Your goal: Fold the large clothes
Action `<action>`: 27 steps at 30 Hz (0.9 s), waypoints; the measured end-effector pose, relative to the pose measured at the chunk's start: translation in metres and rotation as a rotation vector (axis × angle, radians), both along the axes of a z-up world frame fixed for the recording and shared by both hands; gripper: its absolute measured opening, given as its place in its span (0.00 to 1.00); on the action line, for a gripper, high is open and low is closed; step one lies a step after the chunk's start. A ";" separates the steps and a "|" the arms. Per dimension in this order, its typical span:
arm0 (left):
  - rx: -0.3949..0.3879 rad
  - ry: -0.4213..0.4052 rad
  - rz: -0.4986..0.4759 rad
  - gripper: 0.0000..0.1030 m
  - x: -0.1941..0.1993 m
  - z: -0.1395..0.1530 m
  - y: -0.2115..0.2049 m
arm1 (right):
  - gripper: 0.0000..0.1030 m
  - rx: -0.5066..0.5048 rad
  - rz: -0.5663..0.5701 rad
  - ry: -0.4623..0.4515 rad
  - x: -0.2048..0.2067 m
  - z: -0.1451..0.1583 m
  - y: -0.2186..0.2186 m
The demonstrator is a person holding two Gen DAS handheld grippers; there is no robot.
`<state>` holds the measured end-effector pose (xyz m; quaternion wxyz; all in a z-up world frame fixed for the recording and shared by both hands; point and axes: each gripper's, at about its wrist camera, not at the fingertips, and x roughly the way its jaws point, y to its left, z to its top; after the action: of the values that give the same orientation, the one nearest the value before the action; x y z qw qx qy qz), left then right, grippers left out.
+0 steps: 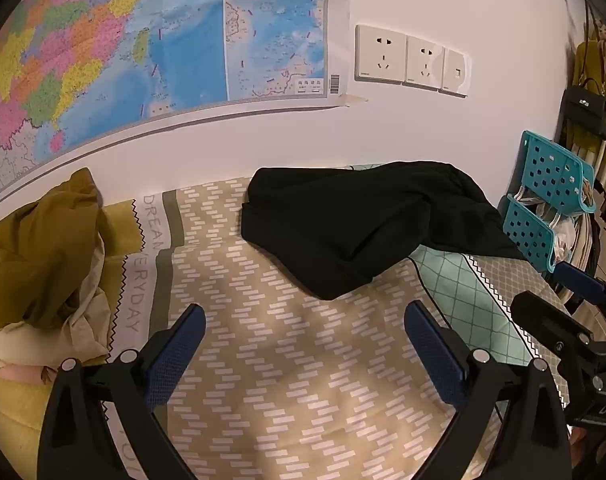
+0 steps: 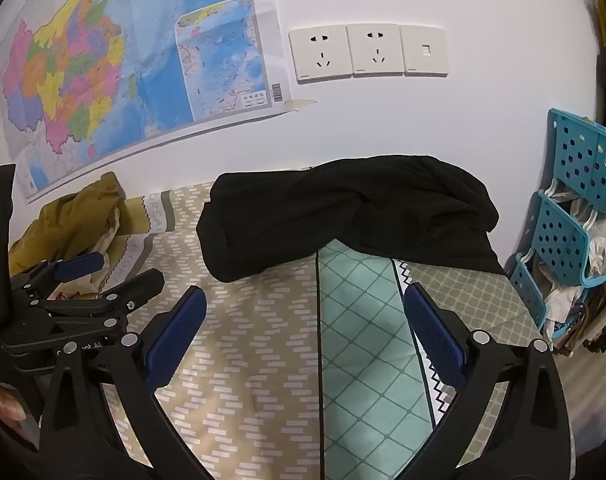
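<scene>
A large black garment (image 1: pixel 363 224) lies crumpled in a heap on the patterned bed sheet (image 1: pixel 287 360), close to the wall; the right wrist view shows the black garment (image 2: pixel 343 216) straight ahead. My left gripper (image 1: pixel 305 320) hovers over the sheet short of the heap, open, with nothing between its blue pads. My right gripper (image 2: pixel 305 300) also stands open and holds nothing, over the seam between the beige and green fabric. Each gripper appears at the edge of the other's view: the right gripper (image 1: pixel 559 292) and the left gripper (image 2: pixel 115 268).
A mustard and cream pile of cloth (image 1: pixel 43 264) lies at the left of the bed. Blue perforated baskets (image 1: pixel 543 200) with items stand at the right edge. A map (image 1: pixel 143 48) and wall sockets (image 1: pixel 411 60) hang behind. A hand (image 2: pixel 3 404) shows lower left.
</scene>
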<state>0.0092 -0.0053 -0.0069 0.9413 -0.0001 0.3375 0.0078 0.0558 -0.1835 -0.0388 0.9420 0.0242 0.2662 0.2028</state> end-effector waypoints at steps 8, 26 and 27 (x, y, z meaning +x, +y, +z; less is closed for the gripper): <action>0.001 -0.002 0.001 0.93 -0.001 0.000 -0.001 | 0.95 0.002 -0.001 0.001 0.000 0.001 0.000; -0.007 0.001 0.002 0.93 -0.003 0.001 -0.001 | 0.95 0.007 0.004 0.002 0.000 0.001 0.000; -0.007 0.000 0.002 0.93 -0.003 0.001 -0.001 | 0.95 0.006 0.005 0.002 0.001 0.001 0.001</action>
<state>0.0066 -0.0064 -0.0055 0.9412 -0.0038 0.3377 0.0075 0.0567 -0.1821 -0.0377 0.9412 0.0267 0.2665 0.2057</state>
